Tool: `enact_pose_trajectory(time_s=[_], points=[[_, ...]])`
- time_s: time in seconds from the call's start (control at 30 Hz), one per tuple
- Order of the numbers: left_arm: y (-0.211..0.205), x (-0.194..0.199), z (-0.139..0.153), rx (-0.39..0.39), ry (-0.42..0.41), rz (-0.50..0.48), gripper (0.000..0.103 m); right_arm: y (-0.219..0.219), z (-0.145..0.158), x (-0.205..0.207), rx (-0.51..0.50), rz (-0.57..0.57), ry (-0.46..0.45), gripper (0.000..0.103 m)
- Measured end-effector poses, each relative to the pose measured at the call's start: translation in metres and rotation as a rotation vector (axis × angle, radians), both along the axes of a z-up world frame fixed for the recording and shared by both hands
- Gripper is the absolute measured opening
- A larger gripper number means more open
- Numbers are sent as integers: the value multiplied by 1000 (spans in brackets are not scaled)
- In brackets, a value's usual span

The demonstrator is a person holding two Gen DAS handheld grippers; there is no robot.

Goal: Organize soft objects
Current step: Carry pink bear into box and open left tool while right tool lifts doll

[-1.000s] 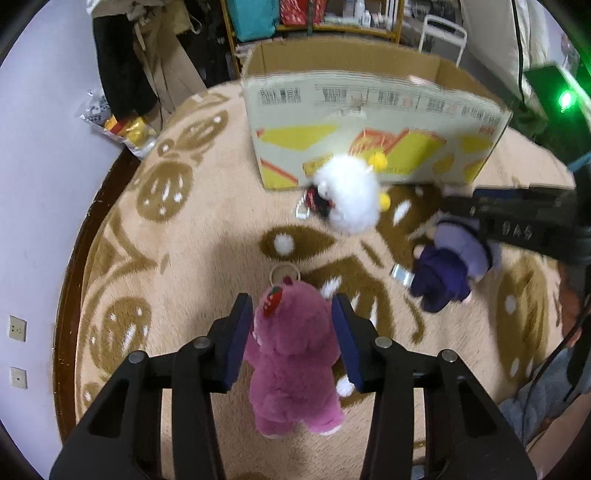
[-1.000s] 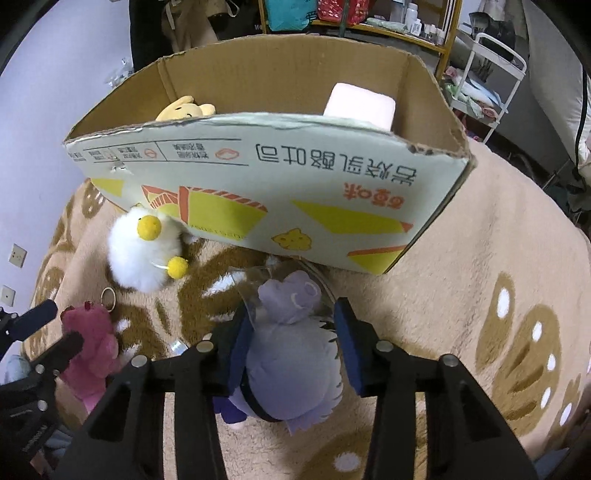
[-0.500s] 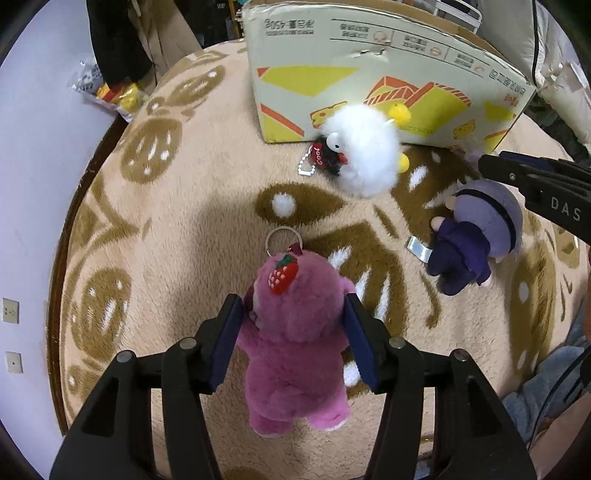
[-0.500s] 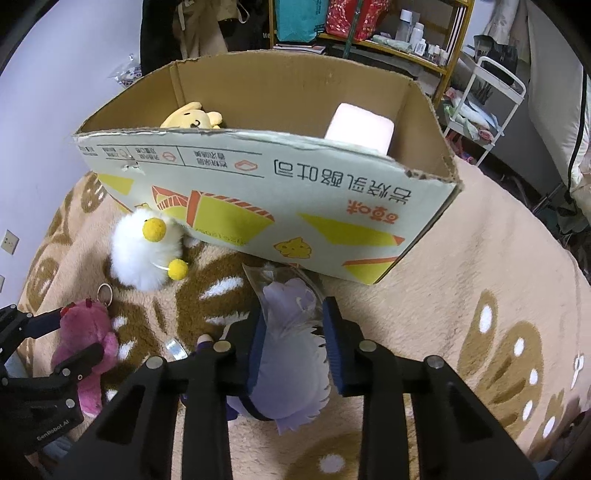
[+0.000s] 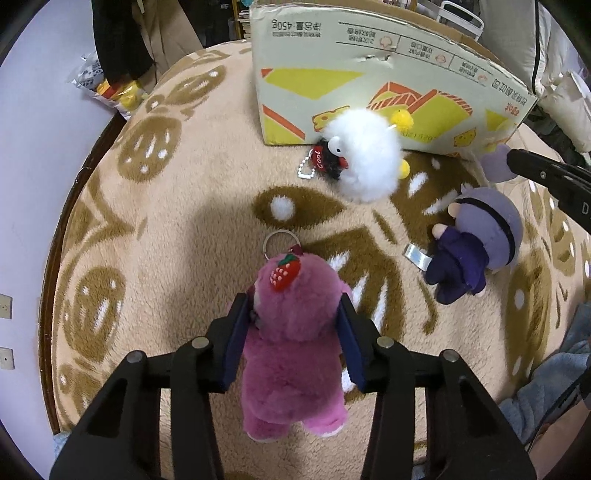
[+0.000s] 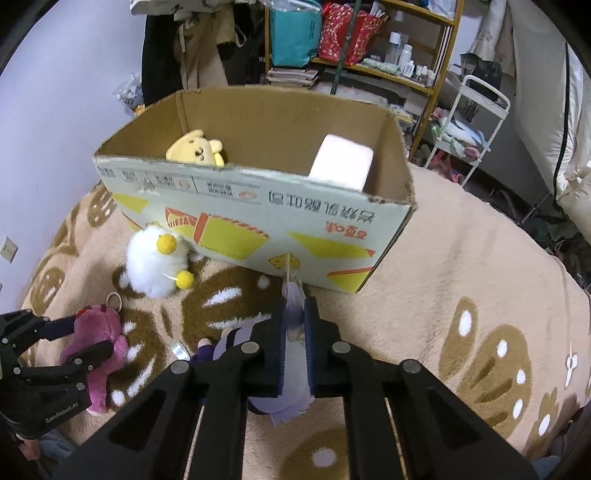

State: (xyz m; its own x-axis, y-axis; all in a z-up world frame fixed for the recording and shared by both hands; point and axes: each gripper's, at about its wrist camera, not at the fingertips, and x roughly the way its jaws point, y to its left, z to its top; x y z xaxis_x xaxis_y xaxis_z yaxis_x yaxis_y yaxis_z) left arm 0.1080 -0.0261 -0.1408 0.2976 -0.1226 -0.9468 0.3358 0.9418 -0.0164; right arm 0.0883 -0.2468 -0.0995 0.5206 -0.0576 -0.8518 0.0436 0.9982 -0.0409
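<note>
- Beyond my tongs, a wooden shelf point(image 6: 373, 55) carries a teal bag point(image 6: 293, 33), a red bag point(image 6: 347, 35) and small bottles point(image 6: 400, 55).
- A white wire cart point(image 6: 467, 129) stands right of it.
- Dark clothes point(image 6: 166, 55) hang left.
- A wall socket point(image 6: 8, 249) sits low on the wall.

Both cams ride on the tongs and look steeply down at the rug point(image 5: 184, 206). The left wrist one sits close over the rug, facing the cardboard box point(image 5: 369, 85) from its printed side. The right wrist one is nearer the box point(image 6: 258, 206), seeing inside. Both share that box front and the white plush point(image 5: 365, 158) beside it.
</note>
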Motion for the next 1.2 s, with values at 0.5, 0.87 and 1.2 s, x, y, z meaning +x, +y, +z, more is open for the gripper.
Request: enact_pose_trajectory(time_s=[0.5, 0.87, 1.2], points=[[1, -25, 44, -78, -174, -17, 44, -7, 40, -29, 130, -28, -129, 9], [7, -34, 116, -167, -446, -13, 44, -16, 86, -43, 207, -33, -307, 9], [-6, -19, 169, -206, -667, -60, 45, -28, 114, -34, 239, -32, -457, 9]])
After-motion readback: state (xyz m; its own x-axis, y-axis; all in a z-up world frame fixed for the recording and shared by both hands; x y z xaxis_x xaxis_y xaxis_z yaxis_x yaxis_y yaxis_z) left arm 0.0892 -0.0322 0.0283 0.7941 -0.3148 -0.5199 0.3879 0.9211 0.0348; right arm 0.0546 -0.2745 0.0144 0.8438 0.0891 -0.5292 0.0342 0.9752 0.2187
